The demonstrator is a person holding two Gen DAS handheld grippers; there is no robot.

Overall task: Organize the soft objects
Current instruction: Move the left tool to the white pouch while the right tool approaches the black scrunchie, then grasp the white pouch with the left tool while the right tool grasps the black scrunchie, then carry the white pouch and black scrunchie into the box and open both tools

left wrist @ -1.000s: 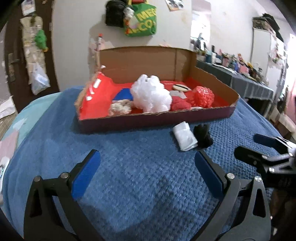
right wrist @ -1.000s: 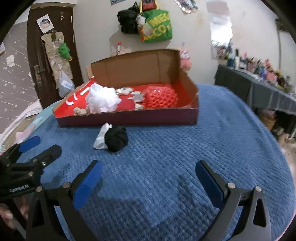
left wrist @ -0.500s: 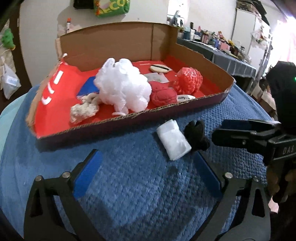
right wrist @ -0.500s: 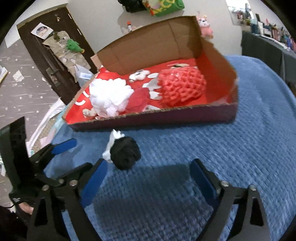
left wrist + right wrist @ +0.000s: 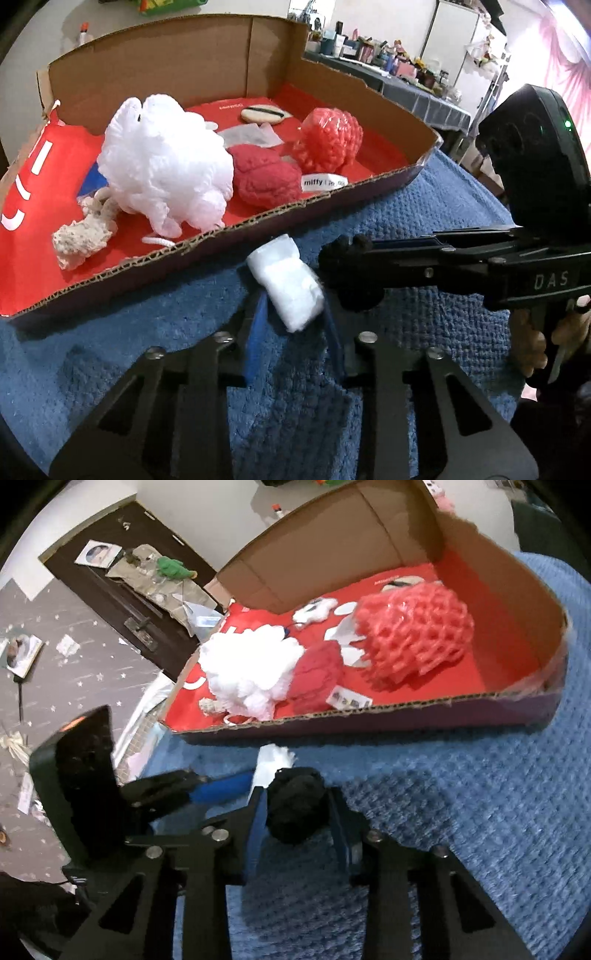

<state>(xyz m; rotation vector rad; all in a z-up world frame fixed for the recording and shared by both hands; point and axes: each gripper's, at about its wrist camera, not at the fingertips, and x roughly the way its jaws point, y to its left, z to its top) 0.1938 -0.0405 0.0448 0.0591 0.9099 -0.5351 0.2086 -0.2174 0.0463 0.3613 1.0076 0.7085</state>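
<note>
**Two grips, one for each loose piece**

Two soft things lie outside the cardboard box point(image 5: 373, 92), on the blue blanket point(image 5: 110, 350) just in front of its low front wall, and you have taken one in each tool. Your left gripper point(image 5: 291, 321) has just closed on the white bundle point(image 5: 286, 280): the blue pads sit against its near end, while most of it sticks out ahead of the tips toward the box. Your right gripper point(image 5: 297, 812) has just closed as well, and it pinches the black fabric ball point(image 5: 297, 803) squarely between its pads, so little of the ball is free to sag.

The two pieces lie side by side and touching, which is why your tools come in so close together, the left fingers point(image 5: 221, 788) reaching in from the left in the right wrist view and nearly crossing in front of your right one. Both grippers point down at the blanket, which suits low, squashy things that rest flat on a yielding cover.

Inside the box the red floor already carries a white mesh puff point(image 5: 166, 170), a red knitted lump point(image 5: 266, 177), a red foam net point(image 5: 328, 140) and a beige knotted rope piece point(image 5: 83, 240). It looks as if the box is the collecting place, so these two are likely the last to go in.

Judging from the hold, the white bundle is the riskier one: gripped at its end, it may droop or unroll on the lift. Clear the cardboard edge before you carry either over it.
</note>
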